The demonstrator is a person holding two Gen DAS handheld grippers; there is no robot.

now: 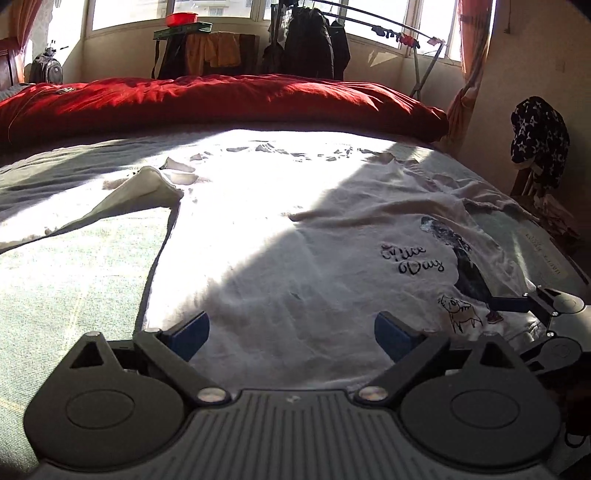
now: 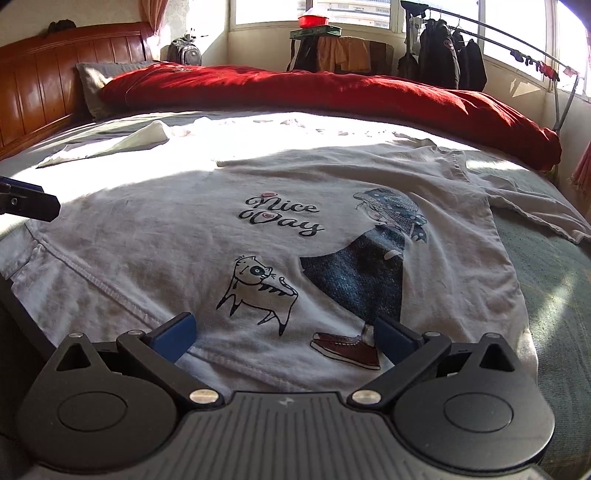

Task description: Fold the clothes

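A white T-shirt point(image 2: 155, 236) with a "Nice Day" print, a cat and a girl in a blue dress lies spread flat on the bed, hem toward me. In the left wrist view the same T-shirt point(image 1: 280, 258) stretches away, one sleeve point(image 1: 136, 195) folded up at the far left. My left gripper point(image 1: 291, 332) hovers open over the hem's left part, blue pads wide apart and empty. My right gripper point(image 2: 284, 336) stands open over the hem by the printed shoe. Its fingers point(image 1: 517, 304) show at the right edge of the left wrist view.
A red duvet point(image 2: 332, 92) is bunched along the far side of the bed point(image 1: 74, 277), a wooden headboard point(image 2: 55, 74) at left. Behind stand a clothes rack point(image 2: 450, 55) with dark jackets and a table with a red bowl point(image 2: 313, 19). A starred garment point(image 1: 535, 136) hangs at right.
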